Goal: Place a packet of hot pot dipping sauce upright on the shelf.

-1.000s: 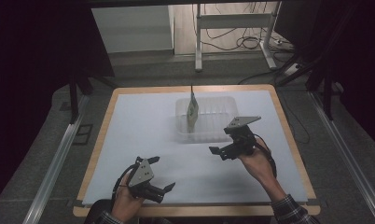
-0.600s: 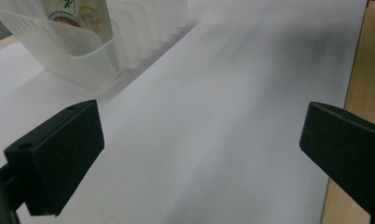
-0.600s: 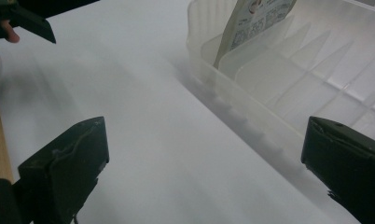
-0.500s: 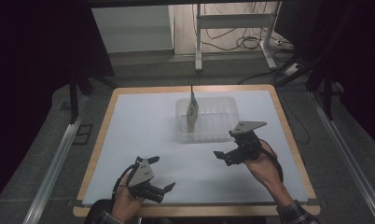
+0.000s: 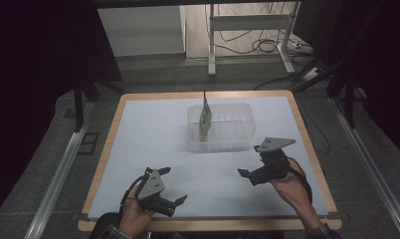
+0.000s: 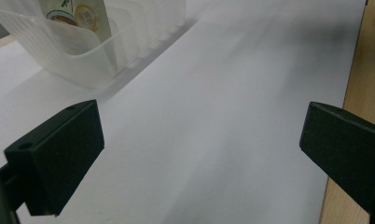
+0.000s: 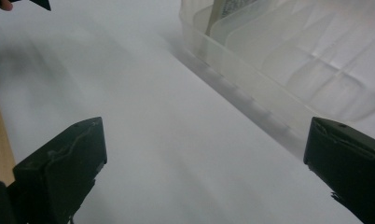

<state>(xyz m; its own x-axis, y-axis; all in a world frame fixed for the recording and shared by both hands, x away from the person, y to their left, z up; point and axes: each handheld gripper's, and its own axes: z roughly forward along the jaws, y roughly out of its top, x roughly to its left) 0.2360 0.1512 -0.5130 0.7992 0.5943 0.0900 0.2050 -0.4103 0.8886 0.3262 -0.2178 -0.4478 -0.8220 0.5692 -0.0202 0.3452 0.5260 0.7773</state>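
Note:
A clear plastic rack bin sits at the table's middle, far half. A printed pouch stands upright in its left end. My left gripper is held near the front edge, left of centre, open and empty. My right gripper hovers just in front of the bin's right part, also open and empty. In the left gripper view the wide-apart jaws of my left gripper frame bare white table, with the bin and pouch at upper left. My right gripper faces the bin's ribbed wall.
The white tabletop has a wooden border. Beyond the far edge are a white panel, metal frame legs and cables on the floor. Dark surroundings and rails flank both sides.
My right gripper has drawn back from the bin toward the front edge and slightly right. The left gripper has stayed put.

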